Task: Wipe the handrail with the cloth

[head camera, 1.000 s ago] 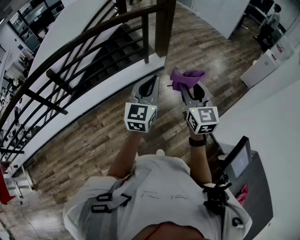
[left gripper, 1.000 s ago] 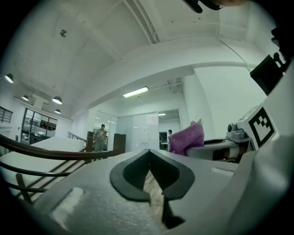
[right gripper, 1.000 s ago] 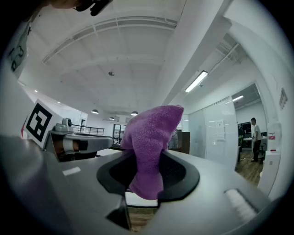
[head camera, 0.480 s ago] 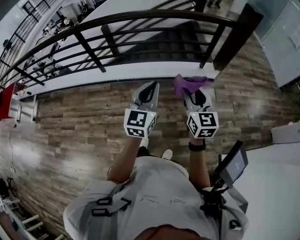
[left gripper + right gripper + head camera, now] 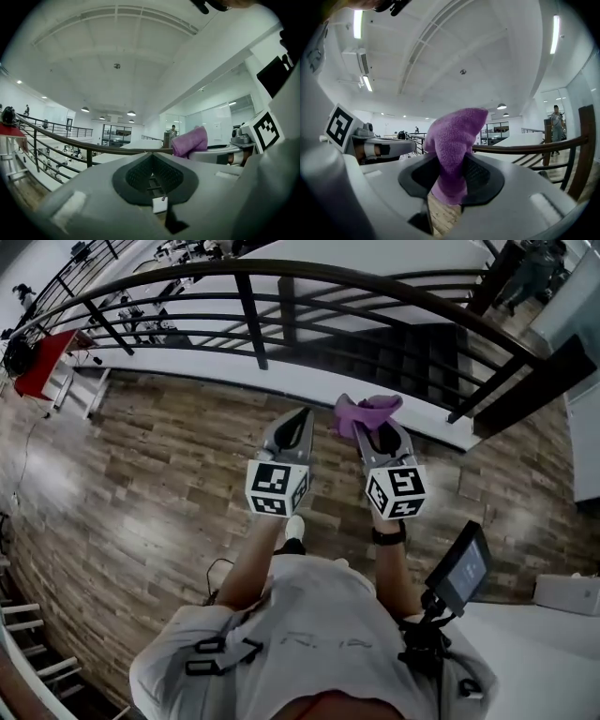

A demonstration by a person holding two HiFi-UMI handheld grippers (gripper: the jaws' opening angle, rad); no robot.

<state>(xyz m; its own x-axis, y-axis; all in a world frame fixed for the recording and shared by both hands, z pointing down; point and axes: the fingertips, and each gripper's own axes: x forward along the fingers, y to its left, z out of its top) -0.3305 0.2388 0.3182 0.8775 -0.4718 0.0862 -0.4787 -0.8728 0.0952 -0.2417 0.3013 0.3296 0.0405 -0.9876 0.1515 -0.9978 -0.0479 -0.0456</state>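
**Purple cloth held up near the curved rail, not on it**

The person stands on the wooden floor (image 5: 141,456) facing a dark, curved handrail (image 5: 281,268) that tops a run of black bars at the edge of a stairwell. Both arms are stretched forward, and the two tools are side by side, close but not touching.

The right tool (image 5: 380,432) is clamped on a purple cloth (image 5: 366,412). In the right gripper view the cloth (image 5: 452,140) is pinched between the dark pads of that tool (image 5: 450,173). Most of it bunches up above the jaws, with a short tail hanging below. The handrail (image 5: 525,147) runs past behind the cloth towards a thick wooden post (image 5: 586,140) on the right, and the cloth looks clear of it.

The left tool (image 5: 298,418) is closed with nothing in it. In the left gripper view its pads (image 5: 151,157) meet at the tip. The cloth (image 5: 190,142) shows just to the right there, with the handrail (image 5: 93,146) sweeping across beyond.

A small screen (image 5: 464,568) is mounted by the person's right hip.
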